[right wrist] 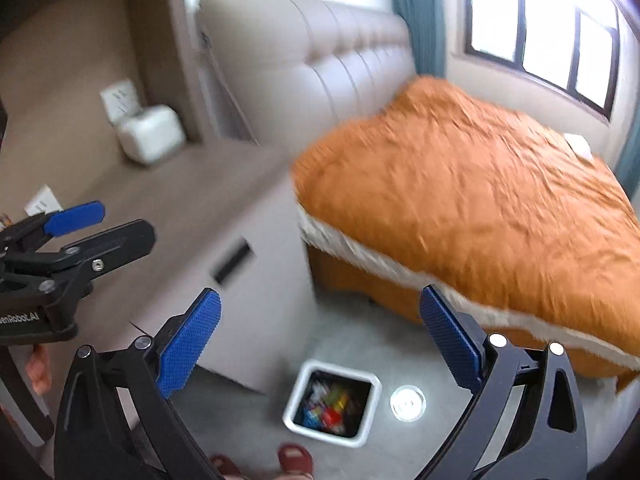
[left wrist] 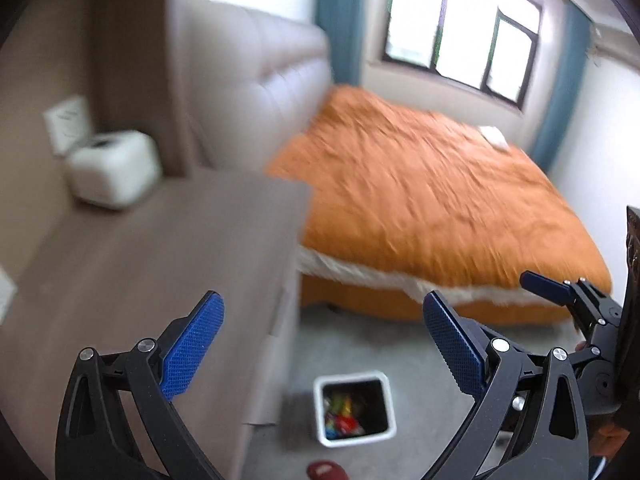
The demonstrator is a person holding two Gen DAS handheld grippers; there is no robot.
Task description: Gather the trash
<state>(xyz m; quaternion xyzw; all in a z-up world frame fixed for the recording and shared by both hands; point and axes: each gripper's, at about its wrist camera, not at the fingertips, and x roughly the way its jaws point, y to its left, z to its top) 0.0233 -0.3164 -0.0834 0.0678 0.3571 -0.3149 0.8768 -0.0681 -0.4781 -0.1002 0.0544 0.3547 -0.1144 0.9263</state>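
Both claws are wide and hold nothing: the left claw (left wrist: 323, 344) and the right claw (right wrist: 320, 340). One white trash bin (left wrist: 354, 410) sits on the floor at the bottom middle, with colorful trash (right wrist: 330, 406) inside. Only the right view shows one shiny round lid (right wrist: 407, 403) just beside the bin. One white box (left wrist: 114, 172) sits on the tabletop (left wrist: 160, 264), upper left. One orange bed (left wrist: 440, 208) fills the right.

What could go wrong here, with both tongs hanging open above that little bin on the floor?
1. Both views are blurred, so aiming could be off; the left tongs and right tongs are empty.
2. The bin already holds colourful wrappers and stands close to the cabinet; a knock might tip it.
3. A round white thing beside the bin could be bumped.
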